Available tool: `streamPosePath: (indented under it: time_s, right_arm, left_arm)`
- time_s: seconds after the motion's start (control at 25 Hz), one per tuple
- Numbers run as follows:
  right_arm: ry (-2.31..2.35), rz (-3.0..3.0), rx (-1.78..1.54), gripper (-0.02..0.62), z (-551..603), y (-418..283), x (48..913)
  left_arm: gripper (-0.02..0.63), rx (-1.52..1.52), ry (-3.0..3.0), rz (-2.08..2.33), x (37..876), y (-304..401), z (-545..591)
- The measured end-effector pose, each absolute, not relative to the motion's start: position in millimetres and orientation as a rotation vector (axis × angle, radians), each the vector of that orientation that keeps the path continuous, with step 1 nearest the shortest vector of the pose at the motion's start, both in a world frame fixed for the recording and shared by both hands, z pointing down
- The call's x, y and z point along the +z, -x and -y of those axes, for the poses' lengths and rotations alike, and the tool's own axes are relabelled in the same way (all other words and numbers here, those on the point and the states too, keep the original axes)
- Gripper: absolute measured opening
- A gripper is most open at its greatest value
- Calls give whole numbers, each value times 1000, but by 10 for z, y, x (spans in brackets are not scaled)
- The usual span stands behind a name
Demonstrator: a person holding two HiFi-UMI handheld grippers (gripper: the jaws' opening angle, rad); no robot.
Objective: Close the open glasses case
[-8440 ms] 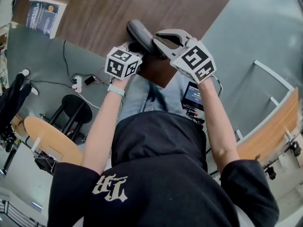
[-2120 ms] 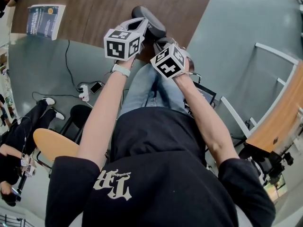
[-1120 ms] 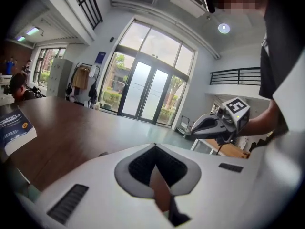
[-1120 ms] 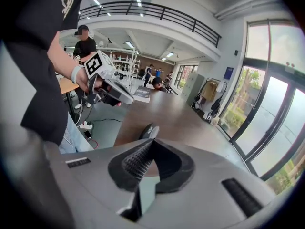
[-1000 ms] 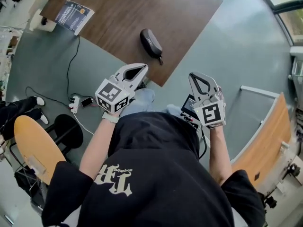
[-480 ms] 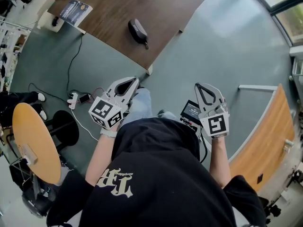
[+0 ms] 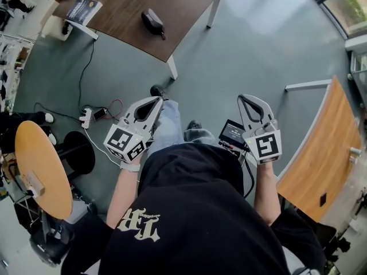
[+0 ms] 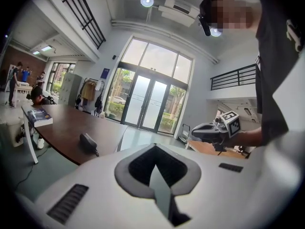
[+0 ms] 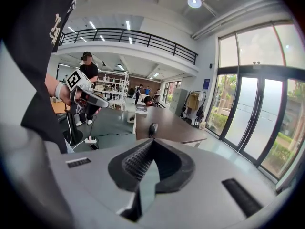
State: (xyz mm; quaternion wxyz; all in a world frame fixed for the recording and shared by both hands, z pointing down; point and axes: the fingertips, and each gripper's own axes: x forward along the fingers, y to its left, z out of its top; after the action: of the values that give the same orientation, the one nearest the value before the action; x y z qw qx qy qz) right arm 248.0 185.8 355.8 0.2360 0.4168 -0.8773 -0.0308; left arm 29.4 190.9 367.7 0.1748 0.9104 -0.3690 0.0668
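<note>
The black glasses case (image 7: 152, 22) lies closed on the brown table (image 7: 172, 4), far ahead of me. It also shows as a small dark shape in the left gripper view (image 8: 88, 142) and in the right gripper view (image 9: 152, 128). My left gripper (image 7: 156, 99) is held close to my body, well short of the table, shut and empty. My right gripper (image 7: 248, 98) is level with it on the right, also shut with nothing in it. In the left gripper view the jaws (image 8: 154, 148) meet at their tips; the same holds in the right gripper view (image 9: 151, 141).
A book (image 7: 80, 9) lies at the table's far left end. A power strip (image 7: 86, 117) with cables is on the grey floor, with a round wooden seat (image 7: 43, 171) and a black stool (image 7: 80, 153) at left. A wooden bench (image 7: 321, 153) runs along the right.
Both grippers have come off the case and back to my body. I have moved away from the table, so the closed case now sits farther up and to the left.
</note>
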Motion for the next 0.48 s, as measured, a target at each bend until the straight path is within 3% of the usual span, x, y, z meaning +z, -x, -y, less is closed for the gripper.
streamPosePath:
  time_s: [0.48]
  right_arm:
    - [-1265,2462,27,-12,-2156,-2376,3343]
  left_arm:
    - [6,161,-2620,1000,3442,-132,-2300]
